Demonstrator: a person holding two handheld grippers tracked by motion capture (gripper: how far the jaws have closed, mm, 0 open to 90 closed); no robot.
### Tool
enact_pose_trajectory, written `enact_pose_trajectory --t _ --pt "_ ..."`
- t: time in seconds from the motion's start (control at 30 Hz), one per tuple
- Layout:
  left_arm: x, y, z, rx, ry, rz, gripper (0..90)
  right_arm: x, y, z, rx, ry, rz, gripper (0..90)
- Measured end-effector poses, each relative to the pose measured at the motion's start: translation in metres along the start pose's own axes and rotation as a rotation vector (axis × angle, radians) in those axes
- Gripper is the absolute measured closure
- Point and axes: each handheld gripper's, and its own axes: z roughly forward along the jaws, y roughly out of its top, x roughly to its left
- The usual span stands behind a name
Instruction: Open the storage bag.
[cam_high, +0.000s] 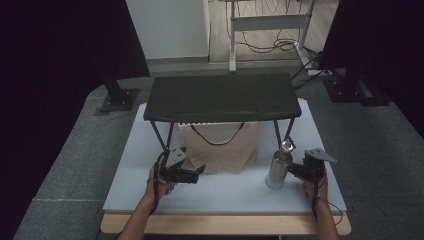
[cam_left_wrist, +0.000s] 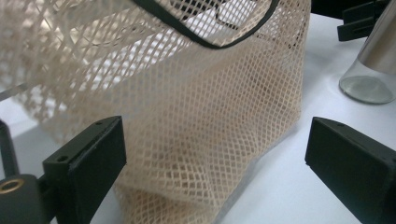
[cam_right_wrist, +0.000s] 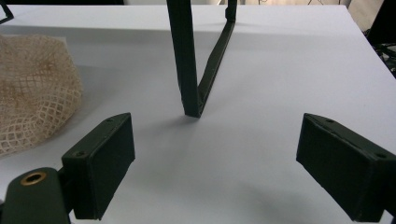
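Note:
A beige mesh bag (cam_high: 220, 150) with a black strap lies on the white mat (cam_high: 225, 192), partly under a black stand (cam_high: 222, 96). My left gripper (cam_high: 199, 172) is open at the bag's front left corner. In the left gripper view the netting (cam_left_wrist: 201, 107) lies just ahead of the open left gripper (cam_left_wrist: 215, 140), with its lower edge between the jaws. A steel bottle (cam_high: 278, 169) with a clear base stands upright on the right. My right gripper (cam_high: 294, 170) sits right beside it. In its own view the right gripper (cam_right_wrist: 215, 133) is open and empty, facing a stand leg (cam_right_wrist: 184, 60).
The stand's thin legs (cam_high: 279, 135) rise from the mat on both sides of the bag. The bottle (cam_left_wrist: 373, 60) is to the right of the bag's edge. The wooden table edge (cam_high: 225, 225) runs along the front. A desk frame and cables (cam_high: 270, 30) stand behind.

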Motion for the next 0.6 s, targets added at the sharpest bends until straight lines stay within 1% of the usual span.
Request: enact_pose_trajectory --t 0.17,0.2,0.3,0.37,0.6 --pt "-0.004 0.01 0.006 0.001 -0.021 0.036 4.9 0.0 0.0 0.0 0.001 -0.002 -0.001 11.4" --pt "-0.005 0.012 0.007 0.001 -0.016 0.044 4.9 0.0 0.0 0.0 0.001 -0.001 -0.001 11.4" --pt "-0.005 0.016 0.012 0.004 0.001 0.047 5.1 0.0 0.0 0.0 0.002 0.0 -0.001 11.5" --pt "-0.006 0.018 0.014 0.008 0.005 0.055 5.1 0.0 0.0 0.0 0.002 0.001 -0.002 11.5" --pt "-0.01 0.029 0.02 0.003 -0.002 0.077 5.0 0.0 0.0 0.0 0.003 0.001 -0.002 11.6"
